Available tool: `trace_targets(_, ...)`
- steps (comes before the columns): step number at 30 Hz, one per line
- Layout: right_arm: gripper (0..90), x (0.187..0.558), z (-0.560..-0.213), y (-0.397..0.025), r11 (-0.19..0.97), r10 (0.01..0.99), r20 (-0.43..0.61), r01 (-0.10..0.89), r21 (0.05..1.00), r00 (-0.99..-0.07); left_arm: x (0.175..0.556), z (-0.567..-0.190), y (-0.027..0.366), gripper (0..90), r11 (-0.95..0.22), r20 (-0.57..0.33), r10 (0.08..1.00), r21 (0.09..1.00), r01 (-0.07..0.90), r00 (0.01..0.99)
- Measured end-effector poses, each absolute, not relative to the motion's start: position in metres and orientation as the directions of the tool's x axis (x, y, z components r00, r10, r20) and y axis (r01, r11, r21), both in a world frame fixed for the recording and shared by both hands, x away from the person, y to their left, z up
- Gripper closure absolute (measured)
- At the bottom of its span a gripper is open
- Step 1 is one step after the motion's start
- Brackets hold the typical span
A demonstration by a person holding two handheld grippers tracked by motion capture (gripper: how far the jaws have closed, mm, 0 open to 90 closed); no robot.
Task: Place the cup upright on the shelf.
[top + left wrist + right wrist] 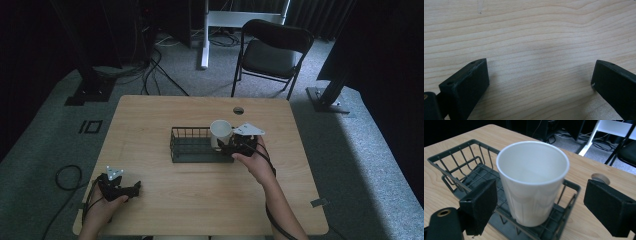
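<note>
standing between spread fingers (621, 207), white cup (532, 185), in wire basket (456, 160)

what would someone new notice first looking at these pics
The white paper cup stands upright at one end of the dark wire basket in the middle of the wooden table. The right hand-held gripper sits open, its jaws either side of the cup without touching it. The left hand-held gripper rests open near the table's front left corner.

White paper cup (532, 182), empty, upright, at the right end of dark wire basket (461, 165).
</note>
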State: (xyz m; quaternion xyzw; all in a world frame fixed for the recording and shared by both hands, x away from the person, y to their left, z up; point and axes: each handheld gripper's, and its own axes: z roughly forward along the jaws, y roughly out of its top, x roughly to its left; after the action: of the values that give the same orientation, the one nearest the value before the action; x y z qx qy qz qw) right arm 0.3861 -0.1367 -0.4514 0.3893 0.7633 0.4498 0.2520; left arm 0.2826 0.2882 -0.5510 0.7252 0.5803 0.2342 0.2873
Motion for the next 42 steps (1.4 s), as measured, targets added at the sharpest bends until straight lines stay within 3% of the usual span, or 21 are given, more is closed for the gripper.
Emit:
trace_targets(25,11.7,0.363,-0.470,-0.190,0.242,0.874,-0.036,0.370,0.897,-0.485,0.283,-0.551,0.288,1.8,-0.161,0.006,0.976,0.689,0.707,0.217)
trace_targets(42,11.7,0.356,-0.503,-0.221,0.218,0.914,-0.027,0.434,0.874,-0.405,0.283,-0.551,0.288,1.8,-0.161,0.006,0.976,0.689,0.706,0.216)
